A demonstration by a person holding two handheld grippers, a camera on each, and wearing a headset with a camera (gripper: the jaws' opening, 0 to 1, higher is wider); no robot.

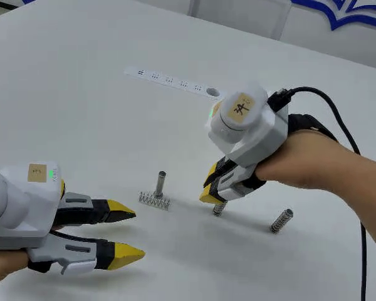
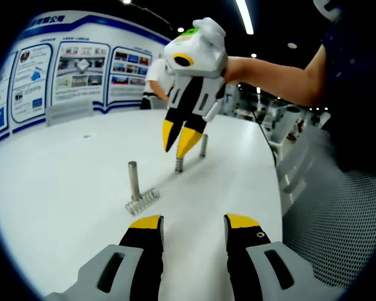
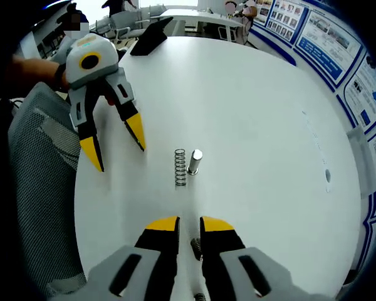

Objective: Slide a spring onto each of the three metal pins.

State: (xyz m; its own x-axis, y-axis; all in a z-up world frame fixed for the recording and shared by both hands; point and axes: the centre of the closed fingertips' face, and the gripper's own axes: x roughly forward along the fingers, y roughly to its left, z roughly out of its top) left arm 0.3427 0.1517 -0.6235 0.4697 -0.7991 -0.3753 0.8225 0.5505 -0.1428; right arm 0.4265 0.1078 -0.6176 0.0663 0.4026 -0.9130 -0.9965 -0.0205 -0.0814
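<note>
Now right gripper [image 1: 208, 198], jaws slightly parted, just above spring-clad pin [image 1: 219, 208]; left gripper [image 1: 138, 234] agape, loose spring [image 1: 154, 200] ahead.

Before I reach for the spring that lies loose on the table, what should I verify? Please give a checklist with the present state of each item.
1. Short grey metal pin stands upright and bare: ok.
2. Loose steel coil spring lies flat on the white table at that pin's foot, nothing on it: ok.
3. Left gripper open and empty, pointing toward the loose spring: ok.
4. Right gripper free of the spring-covered middle pin: cannot tell; its jaws stand narrow, close over it.
5. Spring-covered far pin stands alone with its spring on: ok.
</note>
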